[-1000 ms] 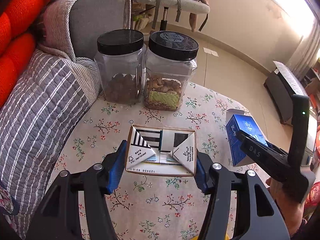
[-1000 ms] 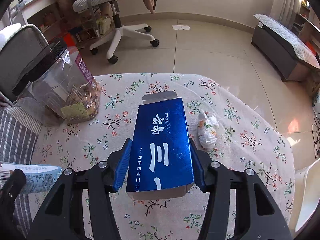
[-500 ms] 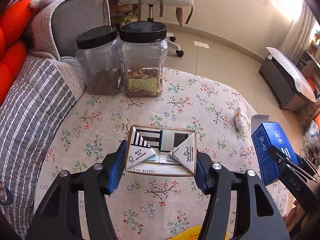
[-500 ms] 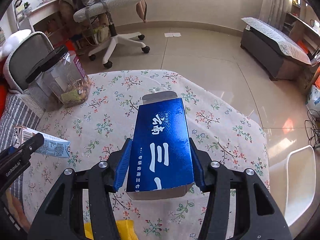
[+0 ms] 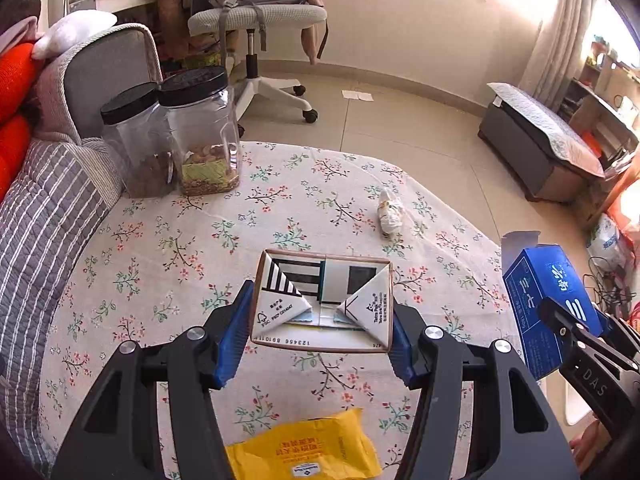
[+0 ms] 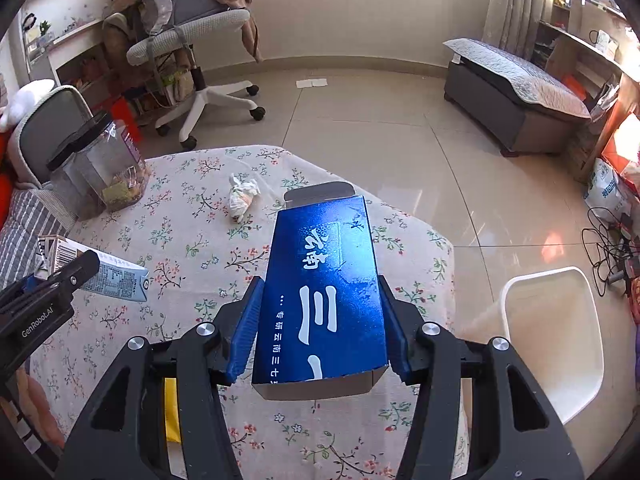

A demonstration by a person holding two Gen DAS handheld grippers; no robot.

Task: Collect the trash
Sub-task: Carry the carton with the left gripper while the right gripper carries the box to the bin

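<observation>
Left wrist view
My left gripper [image 5: 322, 320]: it squeezes a small drink carton [image 5: 322, 300] by its two sides, with the folded end facing me.
Carton's place: up in the air, over the tabletop [image 5: 248, 248] with the flower cloth.
Yellow wrapper [image 5: 308, 450]: it lies flat on the cloth, low in the view, under my gripper.
Crumpled paper ball [image 5: 390, 214]: it sits on the cloth past the carton, a bit to the right.
Two clear jars [image 5: 176, 136]: they stand side by side at the far left of the tabletop, black lids on, next to the striped sofa cover [image 5: 44, 216].
Right edge: I see my other gripper with the blue box [image 5: 548, 296], past the tabletop's edge.

Right wrist view
My right gripper [image 6: 318, 336]: it clamps the blue box [image 6: 320, 292] between its blue pads [image 6: 244, 334], open flap pointing away from me.
Box's place: held up over the right edge of the tabletop [image 6: 192, 216].
White bin [image 6: 554, 336]: it stands on the floor, just right of the tabletop and close to the box.
Paper ball [image 6: 242, 196]: it is on the cloth, far side, left of the box.
Left edge: my left gripper [image 6: 44, 296] holds the carton [image 6: 100, 272] there.
</observation>
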